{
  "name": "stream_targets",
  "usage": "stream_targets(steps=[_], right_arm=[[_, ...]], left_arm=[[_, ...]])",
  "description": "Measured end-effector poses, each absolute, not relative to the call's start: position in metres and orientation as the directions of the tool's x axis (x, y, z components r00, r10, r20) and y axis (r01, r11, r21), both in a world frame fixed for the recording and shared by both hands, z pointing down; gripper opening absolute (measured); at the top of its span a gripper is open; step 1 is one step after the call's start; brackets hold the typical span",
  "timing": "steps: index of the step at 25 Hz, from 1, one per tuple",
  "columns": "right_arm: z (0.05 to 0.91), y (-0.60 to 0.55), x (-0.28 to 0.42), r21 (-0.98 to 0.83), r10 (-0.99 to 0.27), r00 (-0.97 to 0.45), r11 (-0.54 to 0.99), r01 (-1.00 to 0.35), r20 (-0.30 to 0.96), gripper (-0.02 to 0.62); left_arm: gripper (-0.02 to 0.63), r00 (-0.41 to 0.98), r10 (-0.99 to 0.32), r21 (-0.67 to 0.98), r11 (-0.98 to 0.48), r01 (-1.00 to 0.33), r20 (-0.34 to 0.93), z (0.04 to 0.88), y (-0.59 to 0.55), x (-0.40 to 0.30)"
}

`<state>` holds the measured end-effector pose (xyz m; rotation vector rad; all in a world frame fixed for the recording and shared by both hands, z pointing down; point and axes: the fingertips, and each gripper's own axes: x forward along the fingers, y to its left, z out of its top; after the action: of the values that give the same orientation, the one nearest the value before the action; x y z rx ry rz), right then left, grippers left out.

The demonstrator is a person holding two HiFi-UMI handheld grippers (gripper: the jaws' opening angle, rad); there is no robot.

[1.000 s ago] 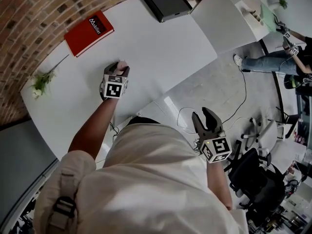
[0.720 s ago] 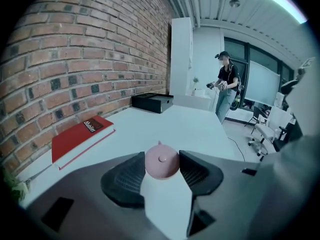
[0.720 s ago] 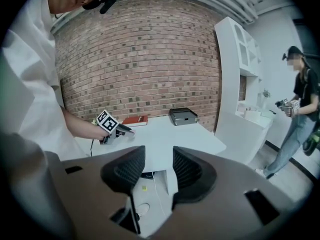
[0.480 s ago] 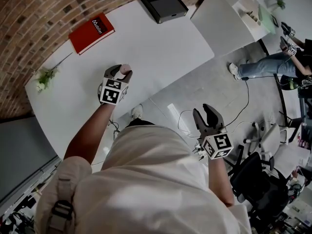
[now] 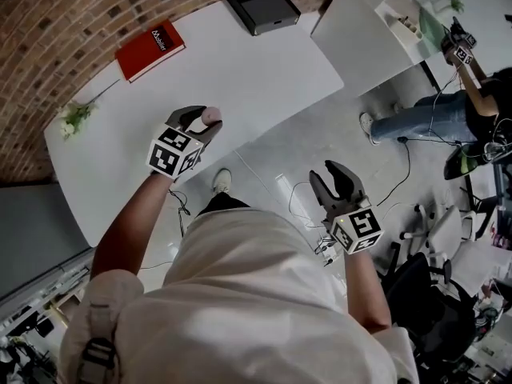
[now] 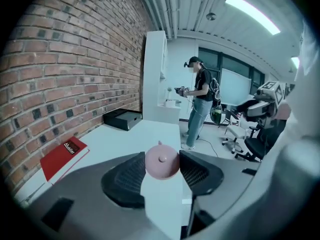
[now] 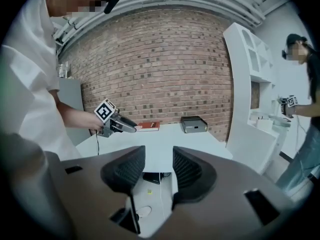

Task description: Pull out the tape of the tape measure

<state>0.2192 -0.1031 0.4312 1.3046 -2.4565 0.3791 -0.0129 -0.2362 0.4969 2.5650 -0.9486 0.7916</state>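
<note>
A small round pink tape measure (image 6: 161, 162) sits between the pads of my left gripper (image 6: 161, 168), which is shut on it. In the head view that gripper (image 5: 204, 118) hangs over the near edge of the white table (image 5: 264, 62), with the pink tape measure (image 5: 211, 115) at its tips. No tape shows outside the case. My right gripper (image 5: 336, 176) stands open over the floor, off the table to the right, with nothing between its fingers (image 7: 186, 170). The right gripper view also shows the left gripper (image 7: 119, 125) from the side.
A red book (image 5: 150, 50) lies at the table's far left and a black box (image 5: 260, 5) at its far end by the brick wall. A plant sprig (image 5: 74, 121) lies at the left edge. A person (image 5: 448, 102) stands by white shelves; office chairs (image 5: 416, 286) stand at right.
My left gripper has tilted and drifted a little toward the table's near edge, still holding the pink tape measure. The right gripper has barely moved. The person in the background has shifted.
</note>
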Motion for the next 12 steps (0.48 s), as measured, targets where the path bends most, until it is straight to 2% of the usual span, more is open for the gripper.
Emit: stream_targets(steps=[12], right_arm=[[0.384,-0.08,0.207,-0.023,-0.604,-0.733,0.767,-0.642,0.314,0.175]], left_arm=[[0.209,0.802,-0.289,0.113,-0.909,-0.401,0.523,0.408,-0.145,0.042]])
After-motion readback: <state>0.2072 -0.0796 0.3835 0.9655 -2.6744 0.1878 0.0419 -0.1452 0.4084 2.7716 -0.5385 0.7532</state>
